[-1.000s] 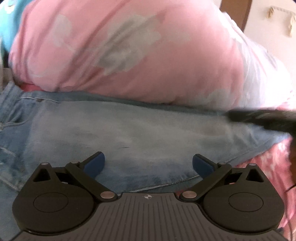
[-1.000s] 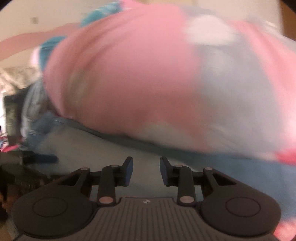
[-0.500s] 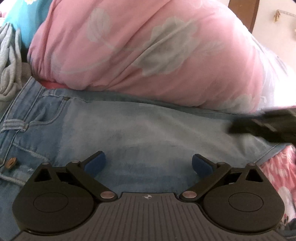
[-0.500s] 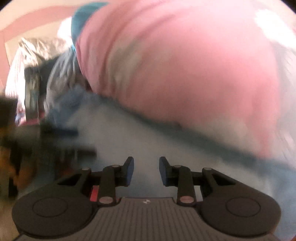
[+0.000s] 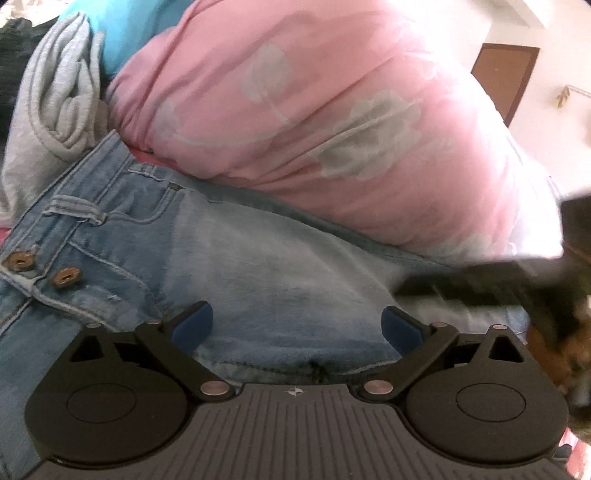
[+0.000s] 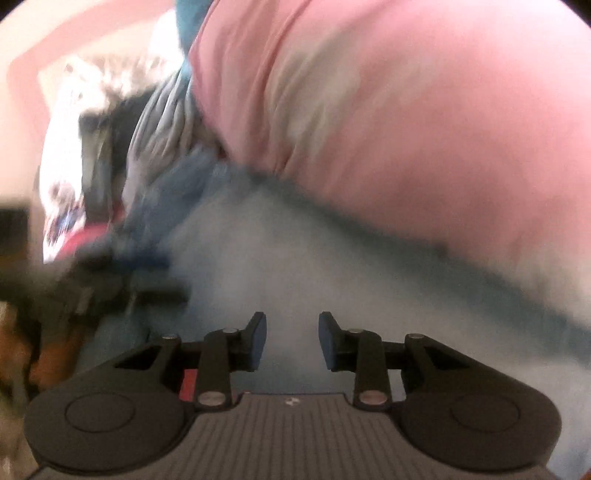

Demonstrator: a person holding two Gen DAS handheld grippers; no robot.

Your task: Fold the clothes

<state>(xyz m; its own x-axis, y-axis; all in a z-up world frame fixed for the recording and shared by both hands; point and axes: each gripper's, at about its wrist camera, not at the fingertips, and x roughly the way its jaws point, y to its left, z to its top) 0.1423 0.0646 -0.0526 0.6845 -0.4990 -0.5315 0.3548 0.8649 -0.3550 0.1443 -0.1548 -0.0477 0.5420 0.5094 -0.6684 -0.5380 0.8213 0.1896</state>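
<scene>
Soft daylight fills both fisheye views, which curve strongly toward the edges. The left wrist view is mostly sharp, with white glare at two o'clock on the wall and a dark blurred smear at three o'clock. The right wrist view is heavily motion-blurred throughout, with overexposed white at nine o'clock.

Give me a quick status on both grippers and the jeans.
Left gripper open wide, empty, over the jeans. Right gripper part open, empty, view blurred. Pink duvet bulges against the jeans' far edge.
</scene>
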